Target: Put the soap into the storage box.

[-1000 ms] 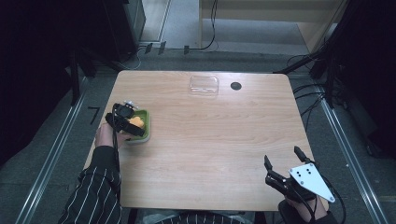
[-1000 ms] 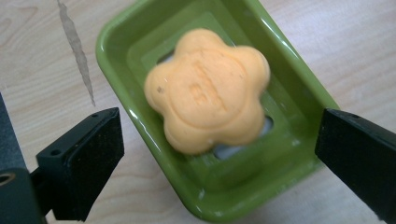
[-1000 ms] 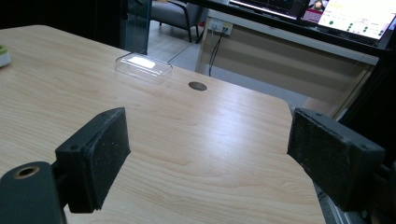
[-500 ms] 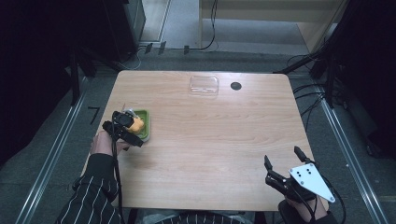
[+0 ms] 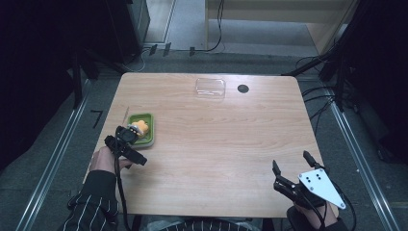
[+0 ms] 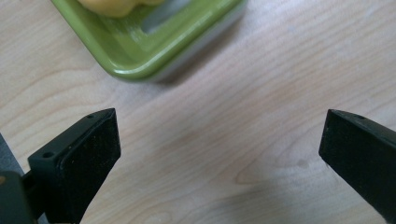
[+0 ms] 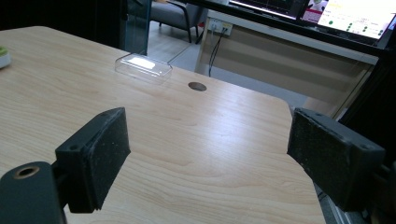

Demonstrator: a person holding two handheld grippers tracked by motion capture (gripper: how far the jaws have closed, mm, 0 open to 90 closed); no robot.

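Both grippers were wide open and empty: the left gripper (image 5: 126,144) hovered low just near of the green tray (image 5: 150,129) holding yellow food (image 5: 140,126), the right gripper (image 5: 291,169) rested at the table's (image 5: 231,139) near right corner.

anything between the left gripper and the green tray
Nothing: in the left gripper view only bare table separates the open left gripper from the green tray.

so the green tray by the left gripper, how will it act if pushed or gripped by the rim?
The green tray looks rigid and shallow with a flat base, so it would probably slide on the wood table rather than tip. Its glossy rim may be slippery in the jaws. The orange item inside looks rounded and could shift.
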